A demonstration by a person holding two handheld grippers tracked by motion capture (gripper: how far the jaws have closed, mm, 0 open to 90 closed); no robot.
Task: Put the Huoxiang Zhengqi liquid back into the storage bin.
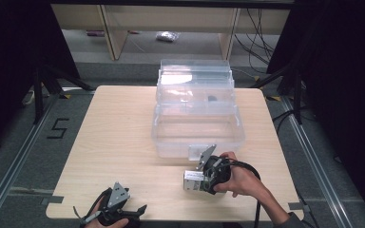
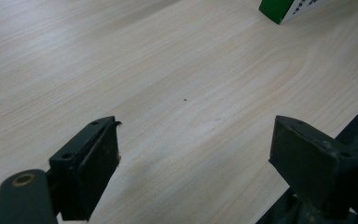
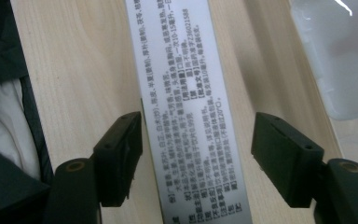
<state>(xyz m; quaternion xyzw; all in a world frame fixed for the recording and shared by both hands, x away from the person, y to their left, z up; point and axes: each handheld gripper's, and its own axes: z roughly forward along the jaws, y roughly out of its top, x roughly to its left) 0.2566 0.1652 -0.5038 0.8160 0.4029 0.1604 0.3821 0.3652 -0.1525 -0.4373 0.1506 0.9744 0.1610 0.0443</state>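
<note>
Carton (image 1: 193, 181) of medicine, white with a green side, lying flat on the worktop (image 1: 119, 142) near the front edge, right of centre. Printed white face (image 3: 186, 107) turned up, lines of small black text running along its length. Green corner (image 2: 284, 9) visible at the far right in the left gripper view.

Left claw (image 2: 196, 158) at the near left edge of the worktop, jaws spread wide over bare wood, gripping nothing. Held in a hand (image 1: 105, 219) at the bottom of the high view.

Right claw (image 3: 198, 154) just right of the carton, jaws apart on either side of the printed face, not closed on it. Right hand (image 1: 240, 179) wrapped around the body, black cable trailing to the near right.

Farther back, clear plastic bin (image 1: 197, 130) standing open on the worktop, its hinged lid (image 1: 195, 76) raised behind it. Small dark item (image 1: 212, 99) visible through the plastic, too small to identify. Beyond the worktop, grey floor (image 1: 138, 52) and wooden furniture legs (image 1: 116, 33).
</note>
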